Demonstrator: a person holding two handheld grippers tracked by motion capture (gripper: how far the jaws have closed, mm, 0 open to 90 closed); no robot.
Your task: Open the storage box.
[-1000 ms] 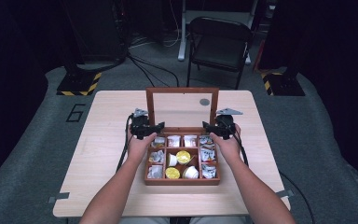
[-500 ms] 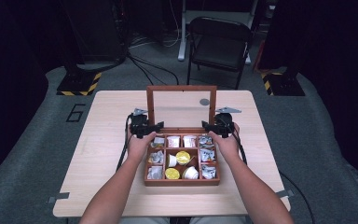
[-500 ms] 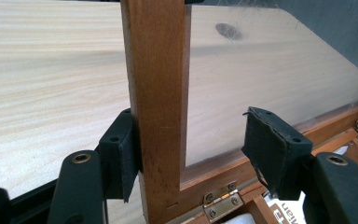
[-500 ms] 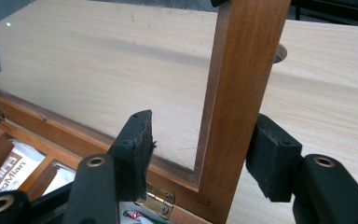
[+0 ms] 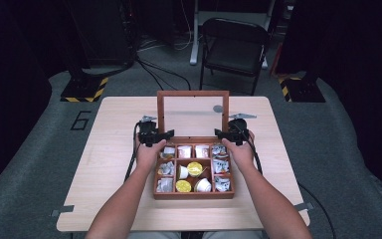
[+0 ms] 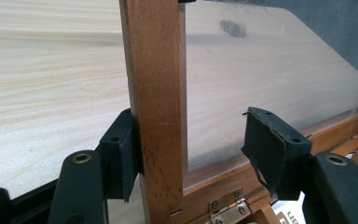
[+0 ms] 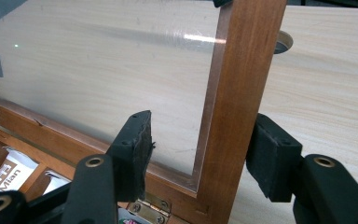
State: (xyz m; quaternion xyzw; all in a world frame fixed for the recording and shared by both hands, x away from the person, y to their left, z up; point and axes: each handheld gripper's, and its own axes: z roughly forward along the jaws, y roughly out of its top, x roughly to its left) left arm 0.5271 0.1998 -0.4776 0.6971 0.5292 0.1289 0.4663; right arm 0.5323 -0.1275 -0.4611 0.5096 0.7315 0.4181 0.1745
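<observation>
A wooden box point(image 5: 193, 169) sits near the middle of the surface point(image 5: 114, 124), its clear-paned lid point(image 5: 192, 115) standing upright at the back. The left tool point(image 5: 155, 135) straddles the lid's left frame rail, released; one pad touches the wood, the other stands apart. The right tool point(image 5: 230, 132) brackets the right rail, also released. The compartments hold packets and small cups, probably creamers.

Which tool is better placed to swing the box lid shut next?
Left, narrowly: the left tool has one jaw touching the wooden glass-paned lid; the right tool straddles its frame without contact.
</observation>
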